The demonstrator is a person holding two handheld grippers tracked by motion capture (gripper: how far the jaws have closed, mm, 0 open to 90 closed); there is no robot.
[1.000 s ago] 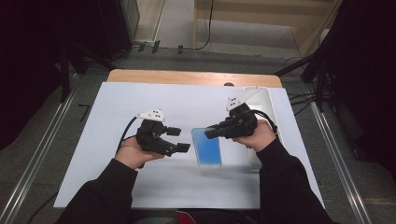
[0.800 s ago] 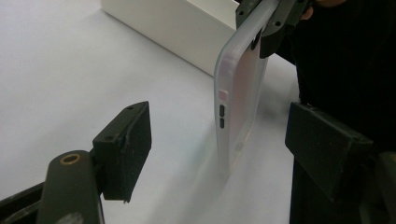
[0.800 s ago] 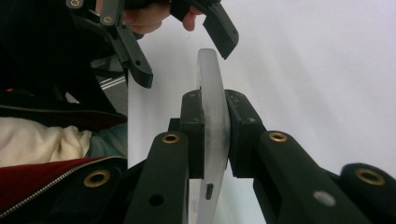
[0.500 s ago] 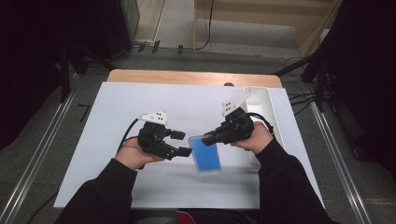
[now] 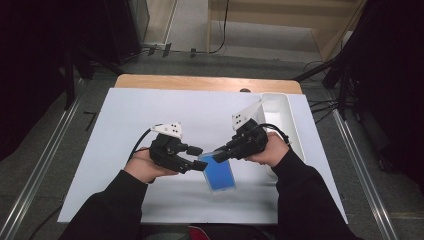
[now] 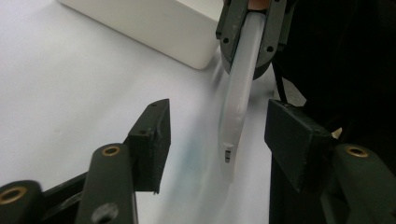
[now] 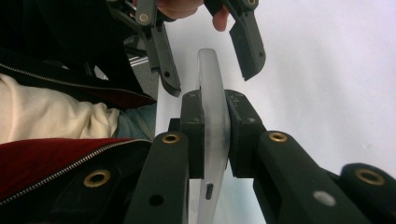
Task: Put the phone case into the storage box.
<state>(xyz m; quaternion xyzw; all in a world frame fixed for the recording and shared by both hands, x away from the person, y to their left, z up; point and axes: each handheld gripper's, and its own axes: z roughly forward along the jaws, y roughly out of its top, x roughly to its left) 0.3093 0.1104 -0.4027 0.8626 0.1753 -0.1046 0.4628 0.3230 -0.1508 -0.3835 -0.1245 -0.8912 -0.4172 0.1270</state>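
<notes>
Item: phone (image 5: 218, 172), blue screen, pale translucent case; held clear of the white table (image 5: 150, 110) near its front edge, about midway along it, one end raised and tilted.

Right gripper (image 5: 220, 154): jaws pressed together on the phone's edge; in the right gripper view both pads (image 7: 194, 135) lie flat against the two faces of the case (image 7: 212, 140).

Left gripper (image 5: 196, 157): jaws have just been closing, with the far end of the phone between them. In the left gripper view the phone (image 6: 236, 107) stands edge-on in the gap, nearer the right-hand jaw, with both pads (image 6: 152, 140) apart from it.

White tray (image 5: 277, 112): rests at the table's right edge, toward the far right corner, just beyond the right hand (image 5: 270, 150).

Left hand (image 5: 145, 167): near the front edge, left of the phone.
</notes>
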